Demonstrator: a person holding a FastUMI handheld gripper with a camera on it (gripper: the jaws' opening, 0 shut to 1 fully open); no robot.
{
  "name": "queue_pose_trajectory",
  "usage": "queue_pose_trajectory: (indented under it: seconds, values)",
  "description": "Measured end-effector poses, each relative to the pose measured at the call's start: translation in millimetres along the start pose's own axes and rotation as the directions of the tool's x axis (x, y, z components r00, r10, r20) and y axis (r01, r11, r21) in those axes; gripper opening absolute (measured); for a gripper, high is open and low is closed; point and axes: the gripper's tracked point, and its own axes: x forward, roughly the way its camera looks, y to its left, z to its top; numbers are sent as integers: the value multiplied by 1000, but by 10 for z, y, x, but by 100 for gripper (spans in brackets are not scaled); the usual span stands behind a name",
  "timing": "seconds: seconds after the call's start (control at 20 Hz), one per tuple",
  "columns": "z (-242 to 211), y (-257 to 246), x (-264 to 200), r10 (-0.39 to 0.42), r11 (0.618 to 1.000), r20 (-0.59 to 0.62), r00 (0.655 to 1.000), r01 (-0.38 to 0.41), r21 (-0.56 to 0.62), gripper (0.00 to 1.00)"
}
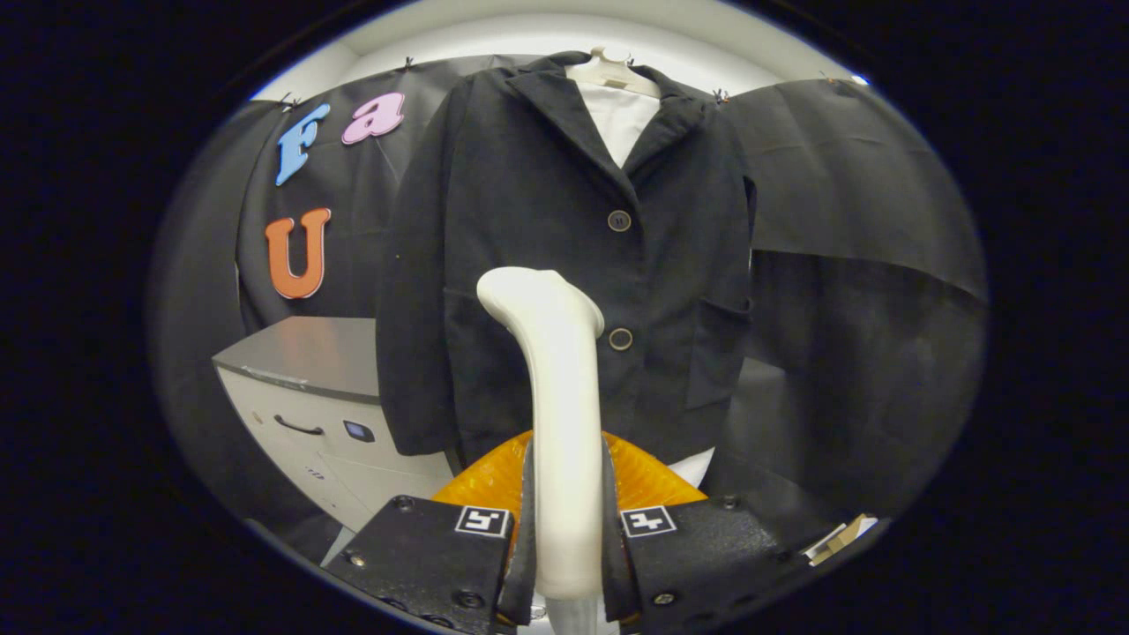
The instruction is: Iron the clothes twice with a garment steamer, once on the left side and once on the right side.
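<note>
A dark jacket (529, 229) with two buttons hangs on a pale hanger (615, 72) over a white shirt (622, 123), straight ahead beyond the fingers. My gripper (566, 529) is shut on the white garment steamer (556, 397), both fingers pressing its handle. The steamer stands upright between the fingers. Its head points toward the jacket's lower front, near the lower button (620, 339). I cannot tell whether the head touches the cloth. An orange rounded part (648, 481) shows just behind the steamer's handle.
A pale cabinet (309, 397) with a grey top and a drawer handle stands left of the jacket. Black cloth (847, 203) covers the wall behind and to the right. A small pale object (842, 536) lies low on the right.
</note>
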Motion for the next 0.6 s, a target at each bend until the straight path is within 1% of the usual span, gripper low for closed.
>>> queue_pose_trajectory:
  seconds: [0.15, 0.6]
  values:
    - [-190, -27, 32, -2, 1000, -31, 1000, 2, 1, 33]
    - [-868, -39, 137, -9, 999, -141, 990, 2, -48, 33]
